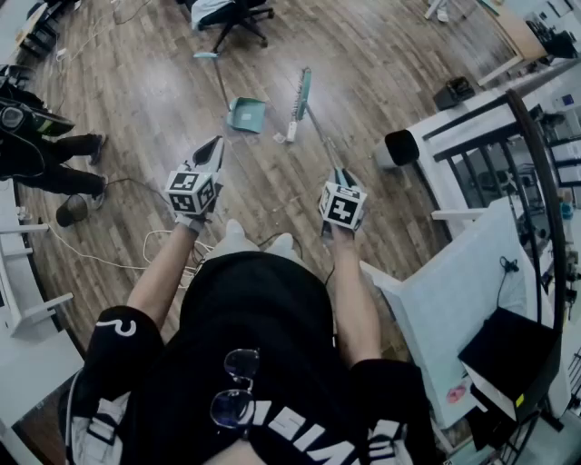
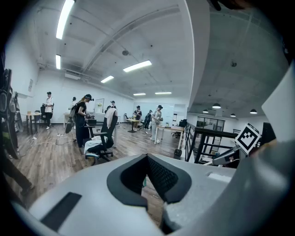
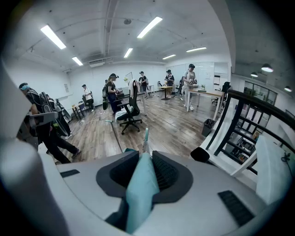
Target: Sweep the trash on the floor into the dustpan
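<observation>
Here the right gripper (image 1: 340,174) is clamping its fingers (image 3: 167,173) around the teal broom handle (image 3: 142,186) — the shaft is running out between them to the broom head (image 1: 300,98), resting on the wooden floor (image 1: 136,100) just beside the teal dustpan (image 1: 247,115). The left gripper (image 1: 212,147) is hovering empty, fingers (image 2: 161,177) pressed together — well short of the dustpan.

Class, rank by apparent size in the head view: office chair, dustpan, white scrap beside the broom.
1. Office chair, though cut off by the frame.
2. Dustpan.
3. White scrap, barely a speck.
</observation>
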`<control>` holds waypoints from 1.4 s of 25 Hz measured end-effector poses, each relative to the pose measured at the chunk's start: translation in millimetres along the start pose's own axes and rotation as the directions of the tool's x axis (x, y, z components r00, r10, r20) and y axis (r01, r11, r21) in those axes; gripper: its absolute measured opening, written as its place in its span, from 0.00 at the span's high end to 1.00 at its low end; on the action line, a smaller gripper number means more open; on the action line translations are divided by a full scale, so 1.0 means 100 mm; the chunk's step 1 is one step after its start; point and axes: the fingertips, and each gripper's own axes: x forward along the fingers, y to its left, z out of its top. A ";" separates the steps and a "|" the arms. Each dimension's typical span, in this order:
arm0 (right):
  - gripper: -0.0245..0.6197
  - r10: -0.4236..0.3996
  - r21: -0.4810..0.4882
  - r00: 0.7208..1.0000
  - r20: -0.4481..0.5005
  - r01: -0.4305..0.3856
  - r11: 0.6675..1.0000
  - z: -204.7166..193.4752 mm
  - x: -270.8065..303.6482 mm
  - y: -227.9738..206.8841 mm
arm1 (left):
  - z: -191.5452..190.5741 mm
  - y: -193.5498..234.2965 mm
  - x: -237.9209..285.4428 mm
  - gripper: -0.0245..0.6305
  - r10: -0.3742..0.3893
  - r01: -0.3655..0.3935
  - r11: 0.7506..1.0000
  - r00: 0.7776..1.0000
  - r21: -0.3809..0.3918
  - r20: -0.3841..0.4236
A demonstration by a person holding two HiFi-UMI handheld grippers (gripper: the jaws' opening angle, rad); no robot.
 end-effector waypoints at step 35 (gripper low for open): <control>0.83 -0.048 0.046 0.994 -0.098 0.053 0.998 0.96 1.57 0.31 | 0.31 1.22 1.75 0.97 -0.050 0.048 0.998 0.996 -0.030 -0.068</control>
